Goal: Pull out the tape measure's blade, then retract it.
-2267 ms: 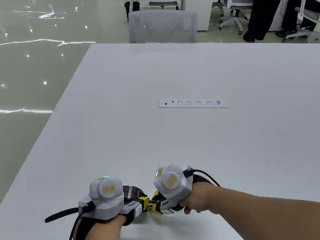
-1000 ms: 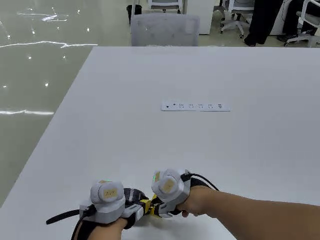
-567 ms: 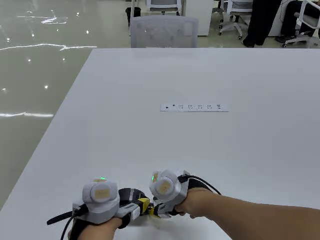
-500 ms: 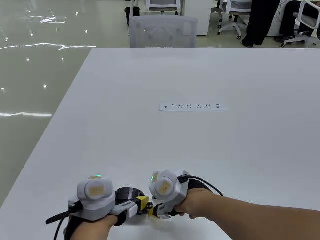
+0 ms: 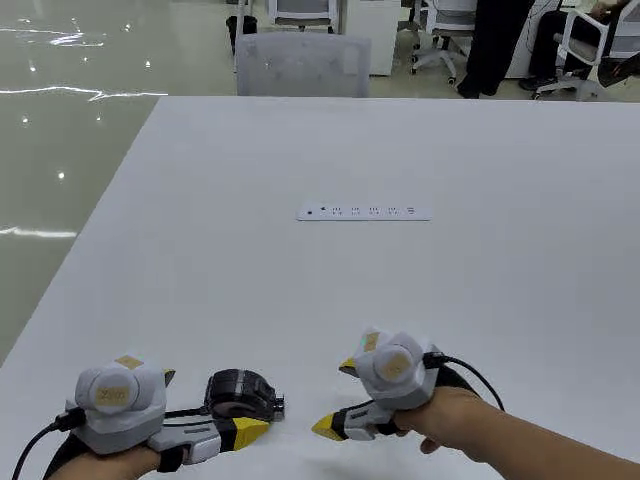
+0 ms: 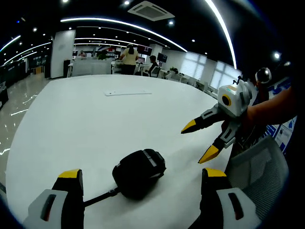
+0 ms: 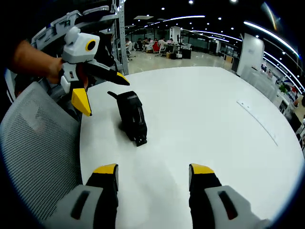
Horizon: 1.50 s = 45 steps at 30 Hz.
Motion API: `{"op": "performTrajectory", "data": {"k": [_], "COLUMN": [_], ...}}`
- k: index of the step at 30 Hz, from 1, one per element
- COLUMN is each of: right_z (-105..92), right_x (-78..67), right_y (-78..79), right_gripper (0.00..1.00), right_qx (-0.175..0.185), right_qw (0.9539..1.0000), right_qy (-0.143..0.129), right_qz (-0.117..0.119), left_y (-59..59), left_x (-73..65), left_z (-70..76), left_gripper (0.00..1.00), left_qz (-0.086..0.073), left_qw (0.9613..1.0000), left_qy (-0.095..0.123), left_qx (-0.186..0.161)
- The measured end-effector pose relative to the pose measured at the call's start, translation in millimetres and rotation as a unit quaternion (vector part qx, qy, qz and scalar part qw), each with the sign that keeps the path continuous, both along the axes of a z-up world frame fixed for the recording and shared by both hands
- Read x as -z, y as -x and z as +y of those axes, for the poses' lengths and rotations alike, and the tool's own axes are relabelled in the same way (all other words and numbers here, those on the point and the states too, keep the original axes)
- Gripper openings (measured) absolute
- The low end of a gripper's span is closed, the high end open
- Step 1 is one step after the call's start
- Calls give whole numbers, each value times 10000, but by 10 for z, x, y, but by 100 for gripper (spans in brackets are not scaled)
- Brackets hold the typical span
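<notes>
White tabletop [image 5: 300, 280] holds the black tape measure [image 5: 240, 393], lying loose just ahead of your left gripper [image 7: 104, 94]. Your right gripper [image 5: 334, 398] sits near it, not touching. Your 2 pairs of jaws gape wide, empty.

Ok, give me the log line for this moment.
left gripper: open | right gripper: open | tape measure: ungripped on table between grippers | blade: none seen out
</notes>
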State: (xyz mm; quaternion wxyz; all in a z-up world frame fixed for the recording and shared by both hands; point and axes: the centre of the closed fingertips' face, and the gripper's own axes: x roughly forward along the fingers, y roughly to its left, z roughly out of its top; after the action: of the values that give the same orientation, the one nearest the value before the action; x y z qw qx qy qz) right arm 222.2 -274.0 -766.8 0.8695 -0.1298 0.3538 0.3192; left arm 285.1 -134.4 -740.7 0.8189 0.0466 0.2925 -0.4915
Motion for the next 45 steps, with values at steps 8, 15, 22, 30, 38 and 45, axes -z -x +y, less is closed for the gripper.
{"op": "performTrajectory", "data": {"k": [8,15,22,30,38,45], "right_z": [-531,-861,-1232,-1436,-1533,-1570], "right_x": [-165,-262,-307,-211,-139,-124], "right_y": [323,627,884,1122,1227,1223], "right_gripper": [72,81,90,95,99,99], "right_qx": [427,737,1353,1378,1467,1547], "right_qw": [9990,9970,9900,9897,9887,9875], "right_qy": [12,-84,-181,-68,-84,-86], "right_qz": [-128,-239,-356,-374,-297,-297], "left_y": [111,39,47,106,97,168], "left_x": [-53,-38,-56,-14,-96,-123], "left_z": [82,291,477,581,658,606], "left_gripper": [100,100,100,100,100,100], "left_qz": [-176,-192,-171,-334,-335,-275], "left_qw": [9987,9990,9995,9990,9991,9991], "left_qy": [12,-133,-147,-247,-211,-208], "left_qx": [470,374,203,192,141,244]}}
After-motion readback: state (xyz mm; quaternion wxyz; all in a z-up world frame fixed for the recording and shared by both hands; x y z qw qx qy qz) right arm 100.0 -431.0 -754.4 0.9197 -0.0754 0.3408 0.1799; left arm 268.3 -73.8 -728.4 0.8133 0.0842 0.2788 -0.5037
